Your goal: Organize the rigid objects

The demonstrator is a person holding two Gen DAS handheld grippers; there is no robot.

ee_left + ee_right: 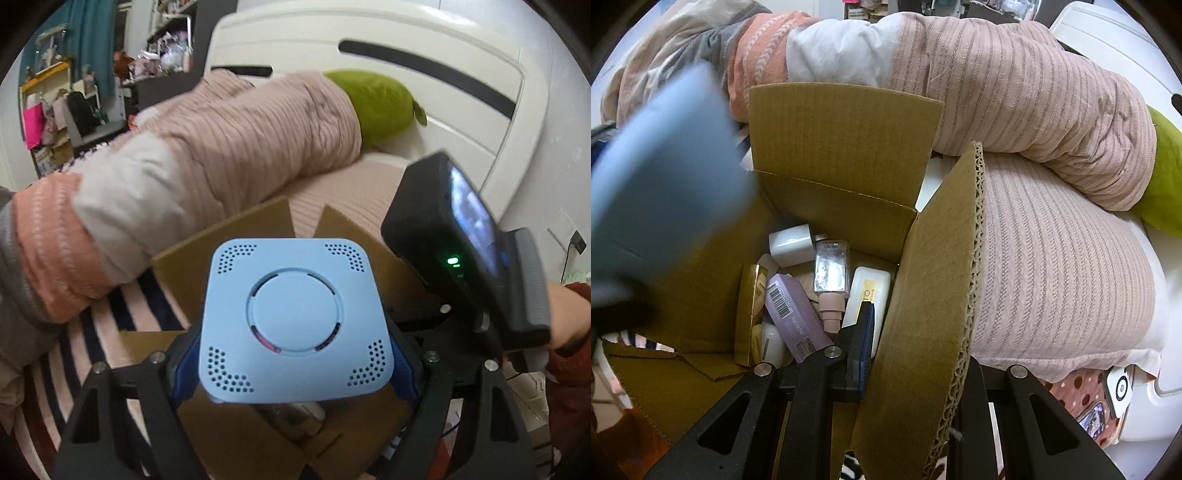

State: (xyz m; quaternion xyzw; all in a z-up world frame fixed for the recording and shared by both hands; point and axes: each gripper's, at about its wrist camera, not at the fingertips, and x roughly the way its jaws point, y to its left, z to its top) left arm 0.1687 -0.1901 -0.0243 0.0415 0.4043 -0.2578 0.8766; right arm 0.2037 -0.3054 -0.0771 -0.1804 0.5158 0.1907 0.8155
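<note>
My left gripper (295, 363) is shut on a light blue square device (293, 319) with a round centre and dotted corners, held above an open cardboard box (236, 236). The device shows blurred at the left of the right wrist view (665, 177). My right gripper (908, 354) is shut on the box's right flap (934, 295), one finger (858, 343) inside the box. Inside lie a purple tube (796, 314), a clear pump bottle (831, 271), a white bottle (868, 295), a white cap (792, 243) and a gold box (748, 314).
The box sits on a bed with a pink striped quilt (1034, 110) rolled behind it and a green pillow (376, 103) by the white headboard (406, 44). The right gripper's body with its screen (469, 236) is at the right of the left wrist view.
</note>
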